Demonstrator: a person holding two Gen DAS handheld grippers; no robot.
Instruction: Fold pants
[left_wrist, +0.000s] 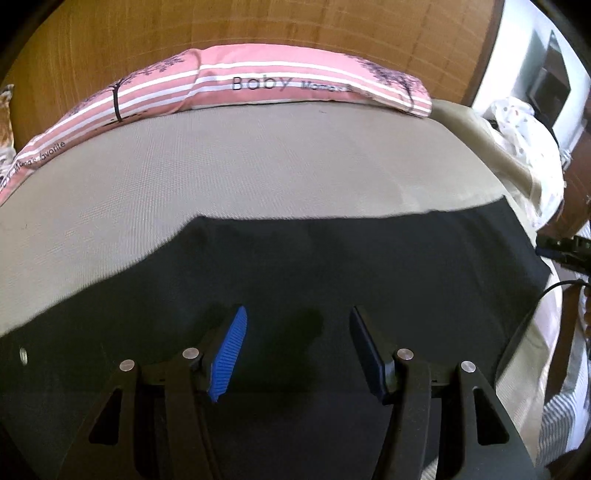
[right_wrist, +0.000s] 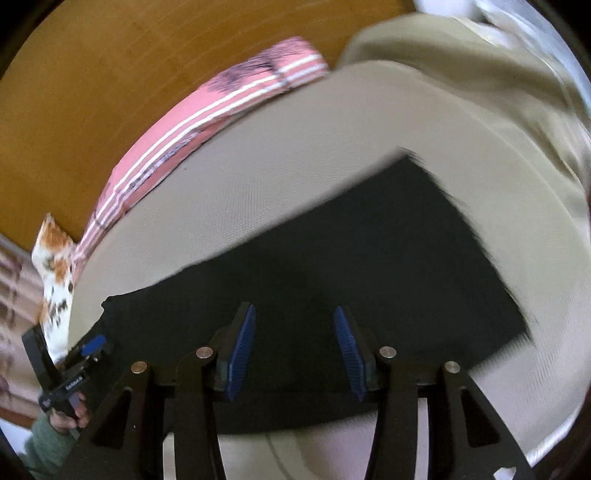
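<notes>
**Black pants flat on the bed, both claws spread above them**

We see the bed (left_wrist: 258, 162) first, its beige woven cover filling both views, with a wooden headboard (left_wrist: 295, 26) behind it. A pink striped pillow (left_wrist: 280, 85) lies along the far edge of the bed, against the headboard.

The pants (left_wrist: 332, 277) lie flat on the near part of the cover, well apart from the pillow. They are black, and their long axis runs across the bed from left to right, roughly parallel to the pillow. We cannot tell which end is the waist.

The right wrist view shows what the left one lacks: a squared far-right corner of the pants (right_wrist: 410, 162), blurred, with beige cover all around it, and the near edge of the cloth. It also shows the person's left hand (right_wrist: 70, 410) on the handle of the other gripper (right_wrist: 88, 345) at the left end of the pants. The left wrist view alone shows the pillow's lettering sharply, and a white dotted cloth (left_wrist: 524, 125) at the right side of the bed.

Our left gripper (left_wrist: 297, 321) stands wide, holding nothing, over the black cloth. Our right gripper (right_wrist: 293, 317) is likewise spread and holds nothing, also above the pants.
</notes>
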